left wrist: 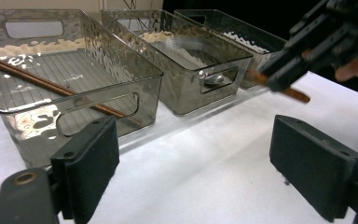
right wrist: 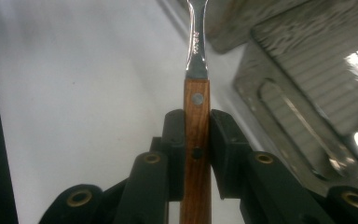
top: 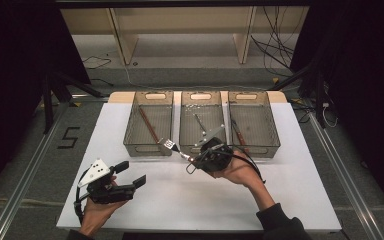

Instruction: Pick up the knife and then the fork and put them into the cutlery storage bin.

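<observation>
One Wooden-Handled Utensil Clamped in Right Claw

Right claw (right wrist: pixel 196 140) gripped the wooden-handled utensil (right wrist: pixel 196 112) between its pads, metal end pointing ahead, just before the middle bin (top: pixel 201 142). Left claw (top: pixel 130 175) rested released, nothing between its pads, on the tabletop (top: pixel 190 200).

The white table (top: pixel 190 200) is viewed from above and forward by the high view, while it and the three clear bins (left wrist: pixel 74 79) are seen low and close by both gripper views.
</observation>
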{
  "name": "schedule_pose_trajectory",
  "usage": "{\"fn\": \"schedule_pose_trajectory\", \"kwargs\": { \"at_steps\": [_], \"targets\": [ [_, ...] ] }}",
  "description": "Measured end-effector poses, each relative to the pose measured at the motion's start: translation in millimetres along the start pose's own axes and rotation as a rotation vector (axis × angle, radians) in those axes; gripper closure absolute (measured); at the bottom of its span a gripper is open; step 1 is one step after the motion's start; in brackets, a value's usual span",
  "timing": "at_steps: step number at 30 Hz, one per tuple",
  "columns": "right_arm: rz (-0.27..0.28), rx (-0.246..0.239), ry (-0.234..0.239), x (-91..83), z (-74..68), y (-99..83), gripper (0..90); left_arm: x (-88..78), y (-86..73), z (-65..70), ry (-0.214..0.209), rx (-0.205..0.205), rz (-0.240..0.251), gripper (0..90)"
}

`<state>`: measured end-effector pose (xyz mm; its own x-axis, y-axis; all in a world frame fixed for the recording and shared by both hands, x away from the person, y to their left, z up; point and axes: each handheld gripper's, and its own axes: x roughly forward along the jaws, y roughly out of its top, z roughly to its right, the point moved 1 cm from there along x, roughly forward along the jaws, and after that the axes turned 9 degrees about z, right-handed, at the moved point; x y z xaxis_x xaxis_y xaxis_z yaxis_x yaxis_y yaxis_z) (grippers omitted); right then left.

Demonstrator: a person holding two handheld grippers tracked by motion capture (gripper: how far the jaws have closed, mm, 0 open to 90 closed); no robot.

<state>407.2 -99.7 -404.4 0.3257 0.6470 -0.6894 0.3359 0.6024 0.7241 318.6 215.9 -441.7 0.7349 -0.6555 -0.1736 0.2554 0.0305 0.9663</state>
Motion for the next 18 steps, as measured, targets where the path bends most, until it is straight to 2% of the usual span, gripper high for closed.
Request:
{"fn": "schedule_pose_trajectory", "kwargs": {
  "at_steps": [8,18],
  "targets": [
    [0.076,0.101,-0.097,-34.8,33.0,-3.8,77.3,0.0,0.1,0.0,0.001,0.001,0.0,15.4],
    [0.13,0.205,-0.204,-62.5,71.5,-12.3,77.3,0.1,0.1,0.2,0.004,-0.004,0.005,15.4]
  ]
}}
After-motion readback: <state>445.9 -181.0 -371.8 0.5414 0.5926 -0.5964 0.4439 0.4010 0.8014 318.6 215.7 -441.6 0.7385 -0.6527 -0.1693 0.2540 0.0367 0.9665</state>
